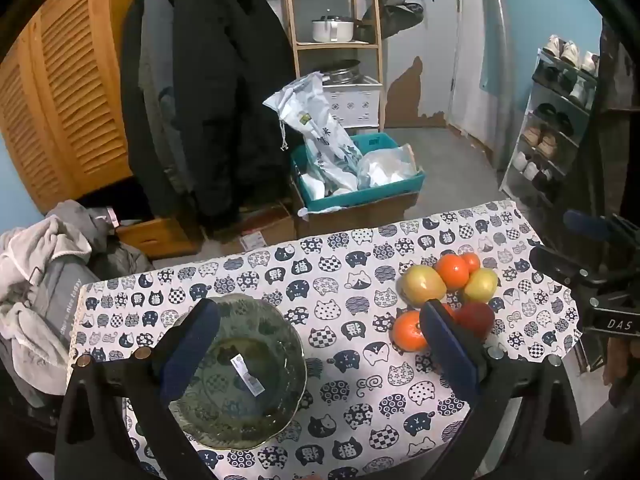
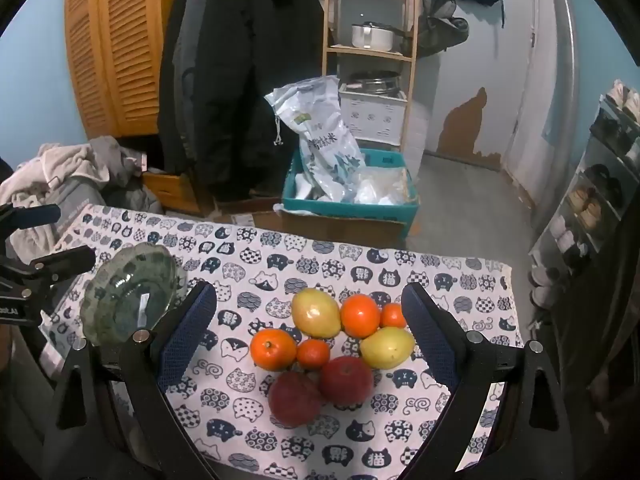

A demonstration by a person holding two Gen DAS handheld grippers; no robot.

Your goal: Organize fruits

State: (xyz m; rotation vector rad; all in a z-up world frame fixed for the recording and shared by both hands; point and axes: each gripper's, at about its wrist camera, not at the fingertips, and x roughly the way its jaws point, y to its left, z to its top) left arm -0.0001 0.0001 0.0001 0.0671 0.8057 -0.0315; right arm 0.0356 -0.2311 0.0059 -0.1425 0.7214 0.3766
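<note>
A cluster of fruit lies on the cat-print tablecloth (image 2: 280, 248): two yellow-green pears (image 2: 316, 312) (image 2: 387, 347), several oranges (image 2: 274, 349) (image 2: 360, 316) and two red apples (image 2: 346, 378) (image 2: 295, 398). A scalloped green glass bowl (image 1: 244, 368) (image 2: 128, 300) with a label inside stands to their left, with nothing else in it. My left gripper (image 1: 320, 344) hovers open, its left finger over the bowl and its right finger (image 1: 450, 350) hiding part of the fruit (image 1: 448, 288). My right gripper (image 2: 310, 344) hangs open above the fruit cluster, touching none.
The table's far edge drops to the floor, where a teal crate (image 2: 352, 204) of bags rests on cardboard. Dark coats (image 2: 240, 80), a wooden shelf (image 2: 372, 40) and a clothes pile (image 1: 44, 264) stand behind. A shoe rack (image 1: 556, 120) is at the right.
</note>
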